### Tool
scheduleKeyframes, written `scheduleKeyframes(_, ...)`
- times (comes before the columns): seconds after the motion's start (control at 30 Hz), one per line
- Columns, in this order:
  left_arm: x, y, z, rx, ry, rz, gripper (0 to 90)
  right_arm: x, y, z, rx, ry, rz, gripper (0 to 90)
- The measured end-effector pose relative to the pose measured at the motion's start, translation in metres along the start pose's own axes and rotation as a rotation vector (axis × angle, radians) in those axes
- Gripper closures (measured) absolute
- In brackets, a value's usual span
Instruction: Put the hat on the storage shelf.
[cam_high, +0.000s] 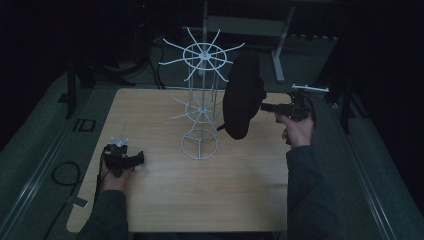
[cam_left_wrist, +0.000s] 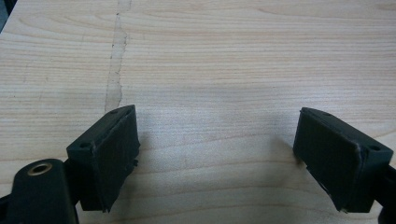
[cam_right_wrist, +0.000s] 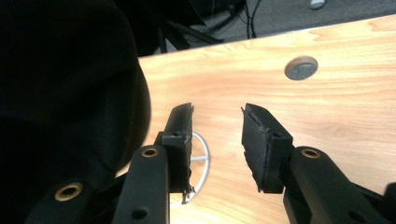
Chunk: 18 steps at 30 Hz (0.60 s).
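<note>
Two claws are over a light wooden desk (cam_high: 165, 200) in a dim room. At the left, the left claw (cam_high: 140, 159) rests low near the desk's left edge, held by the person's left hand (cam_high: 116, 179); in the left gripper view its jaws stand wide apart, with bare wood grain between them. In the middle stands a white wire rack (cam_high: 201, 107), with a round ring base, a thin upright stem and two tiers of spoke-like arms, the upper tier being wider. Just right of the rack hangs a black hat (cam_high: 243, 95), a dark, matte, rounded shape close to the upper arms; whether it touches them I cannot tell. At the right, the right claw (cam_high: 264, 106) points at the hat, and in the right gripper view its jaws are apart, holding nothing, with the hat dark at the left.
</note>
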<state>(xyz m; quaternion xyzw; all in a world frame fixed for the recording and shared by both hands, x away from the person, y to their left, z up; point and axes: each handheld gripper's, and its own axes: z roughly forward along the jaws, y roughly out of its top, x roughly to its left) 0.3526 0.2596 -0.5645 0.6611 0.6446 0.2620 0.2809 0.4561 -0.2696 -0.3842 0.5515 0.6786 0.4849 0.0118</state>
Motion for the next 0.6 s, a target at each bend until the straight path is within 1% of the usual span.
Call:
scheduleKeyframes(0.07, 0.000, 0.000, 0.000, -0.001, 0.000, -0.001, 15.2, 0.000, -0.002, 0.001, 0.011, -0.019, -0.019, 62.6)
scheduleKeyframes(0.2, 0.000, 0.000, 0.000, 0.000, 0.000, 0.000, 15.2, -0.002, -0.007, 0.003, 0.034, -0.039, -0.046, 62.1)
scheduleKeyframes(0.3, 0.000, 0.000, 0.000, 0.000, 0.000, 0.000, 15.2, -0.004, -0.010, 0.003, 0.040, -0.043, -0.048, 61.7)
scheduleKeyframes(0.4, 0.000, 0.000, 0.000, 0.000, 0.000, 0.000, 15.2, -0.007, -0.013, 0.004, 0.050, -0.061, -0.053, 61.4)
scheduleKeyframes(0.5, 0.000, 0.000, 0.000, 0.000, 0.000, 0.000, 15.2, -0.009, -0.017, 0.004, 0.057, -0.065, -0.048, 61.5)
scheduleKeyframes(0.6, 0.000, 0.000, 0.000, 0.000, 0.000, 0.000, 15.1, -0.012, -0.021, 0.006, 0.074, -0.074, -0.059, 61.7)
